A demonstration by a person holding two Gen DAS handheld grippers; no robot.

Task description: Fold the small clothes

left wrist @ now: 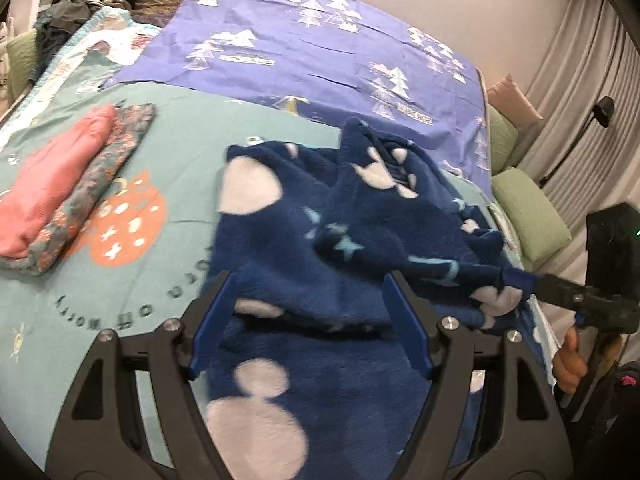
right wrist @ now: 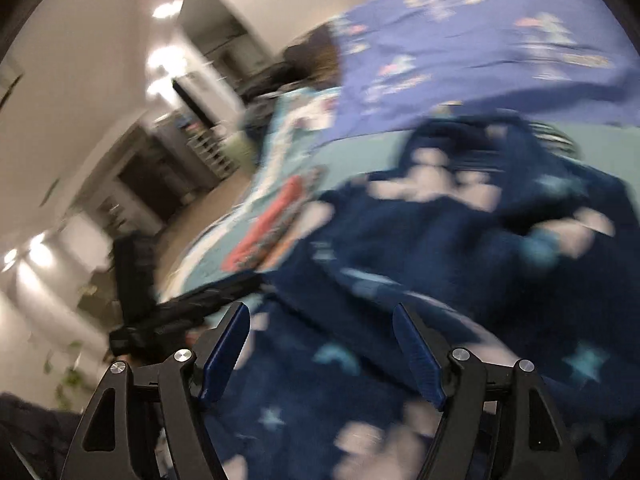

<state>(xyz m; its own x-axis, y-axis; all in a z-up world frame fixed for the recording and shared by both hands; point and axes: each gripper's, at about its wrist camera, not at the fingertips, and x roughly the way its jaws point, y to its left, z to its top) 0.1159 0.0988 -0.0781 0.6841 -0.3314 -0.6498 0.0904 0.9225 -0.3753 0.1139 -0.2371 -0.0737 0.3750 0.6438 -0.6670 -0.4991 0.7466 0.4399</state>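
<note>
Hovering over the navy fleece garment (left wrist: pixel 304 216), both grippers' fingers (left wrist: pixel 210 320) (right wrist: pixel 224 352) spread wide, seemingly gripping nothing.

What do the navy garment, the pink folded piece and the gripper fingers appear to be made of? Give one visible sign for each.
Navy garment: probably plush fleece, with a fuzzy, matte pile.
Pink folded piece: probably a fine knit, matte with soft rounded folds.
Left gripper fingers: probably hard blue plastic, with flat faces and crisp edges.
</note>
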